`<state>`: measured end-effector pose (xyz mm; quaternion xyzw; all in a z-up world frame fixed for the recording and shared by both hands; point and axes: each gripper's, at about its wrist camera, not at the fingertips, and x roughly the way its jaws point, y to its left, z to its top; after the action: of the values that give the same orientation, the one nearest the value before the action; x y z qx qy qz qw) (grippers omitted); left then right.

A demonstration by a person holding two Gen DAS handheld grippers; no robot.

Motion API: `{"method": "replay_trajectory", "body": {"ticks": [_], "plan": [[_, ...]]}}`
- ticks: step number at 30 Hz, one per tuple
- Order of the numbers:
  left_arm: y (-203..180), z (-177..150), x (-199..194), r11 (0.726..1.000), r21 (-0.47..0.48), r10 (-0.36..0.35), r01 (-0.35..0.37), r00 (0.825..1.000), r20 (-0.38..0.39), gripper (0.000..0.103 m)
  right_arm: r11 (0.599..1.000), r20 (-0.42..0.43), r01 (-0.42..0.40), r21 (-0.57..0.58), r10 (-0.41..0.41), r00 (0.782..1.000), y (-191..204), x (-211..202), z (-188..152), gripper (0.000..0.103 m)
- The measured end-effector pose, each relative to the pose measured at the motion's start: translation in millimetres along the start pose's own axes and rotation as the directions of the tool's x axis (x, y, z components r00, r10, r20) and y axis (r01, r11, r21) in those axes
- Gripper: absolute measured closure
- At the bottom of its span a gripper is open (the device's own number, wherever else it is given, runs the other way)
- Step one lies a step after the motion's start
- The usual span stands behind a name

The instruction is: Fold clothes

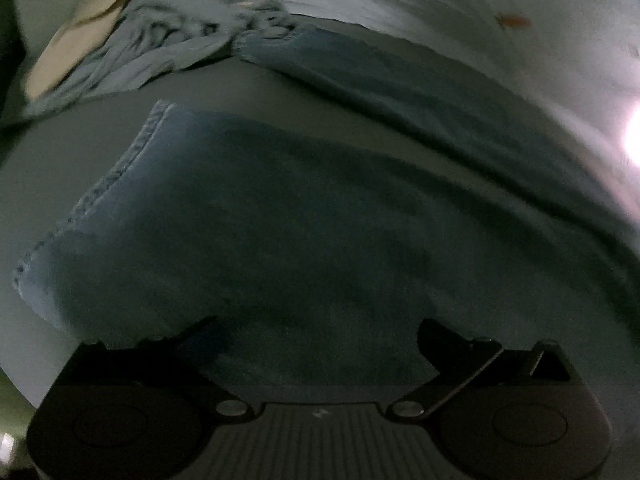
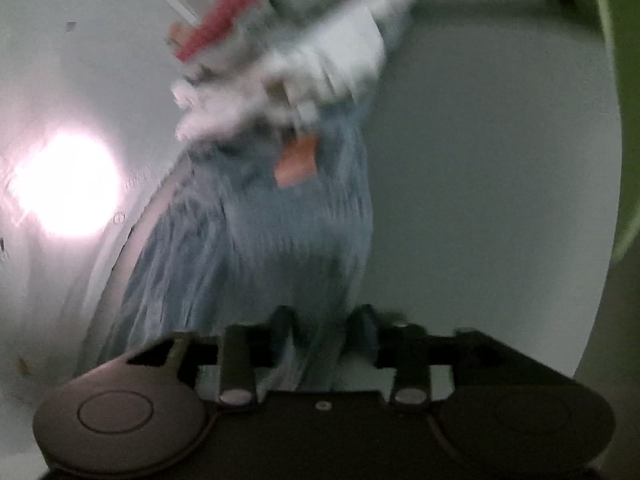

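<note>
A pair of light blue jeans lies on a grey table. In the left wrist view one leg (image 1: pixel 280 232) spreads wide right under my left gripper (image 1: pixel 320 332), its stitched hem (image 1: pixel 100 192) at the left; the jaws stand wide apart over the cloth. The second leg (image 1: pixel 400 92) runs along the far table edge to a bunched end (image 1: pixel 160 52). In the right wrist view my right gripper (image 2: pixel 324 320) is shut on the jeans (image 2: pixel 260 240), which stretch away from it with a brown leather patch (image 2: pixel 298 162) showing. The view is blurred.
A heap of white and red clothes (image 2: pixel 288 52) lies beyond the jeans in the right wrist view. Bare grey table (image 2: pixel 480 160) lies to the right of them. A bright light glare (image 2: pixel 64 184) is at the left. A cream cloth (image 1: pixel 72 40) lies at the far left.
</note>
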<state>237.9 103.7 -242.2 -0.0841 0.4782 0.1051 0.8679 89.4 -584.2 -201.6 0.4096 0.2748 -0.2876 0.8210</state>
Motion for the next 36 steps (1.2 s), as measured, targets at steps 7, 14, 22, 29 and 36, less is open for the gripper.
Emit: {"method": "replay_trajectory", "body": {"ticks": [7, 14, 22, 29, 36], "plan": [[-13.0, -5.5, 2.2, 0.997, 0.04, 0.065, -0.066, 0.997, 0.032, 0.0, 0.996, 0.065, -0.018, -0.093, 0.024, 0.998, 5.3, 20.6, 36.8, 0.097], [-20.4, -9.3, -1.5, 0.996, 0.029, 0.078, -0.08, 0.996, 0.046, 0.0, 0.964, 0.015, 0.022, -0.264, -0.019, 1.0, 12.7, 50.8, 31.7, 0.101], [-20.2, -17.1, -6.2, 0.996, -0.023, 0.087, -0.086, 0.995, 0.053, 0.0, 0.904, 0.087, 0.139, -0.404, -0.113, 0.99, 19.9, 60.3, 14.7, 0.103], [0.9, -30.3, -21.6, 1.0, 0.023, -0.008, 0.008, 1.0, 0.003, 0.0, 0.919, 0.105, 0.091, -0.383, -0.055, 0.993, 7.6, 56.1, 12.8, 0.103], [90.8, -55.5, -59.6, 0.913, -0.408, 0.043, -0.015, 0.997, 0.059, 0.006, 0.903, 0.128, 0.092, -0.419, -0.042, 0.991, 9.9, 55.1, 5.5, 0.103]]}}
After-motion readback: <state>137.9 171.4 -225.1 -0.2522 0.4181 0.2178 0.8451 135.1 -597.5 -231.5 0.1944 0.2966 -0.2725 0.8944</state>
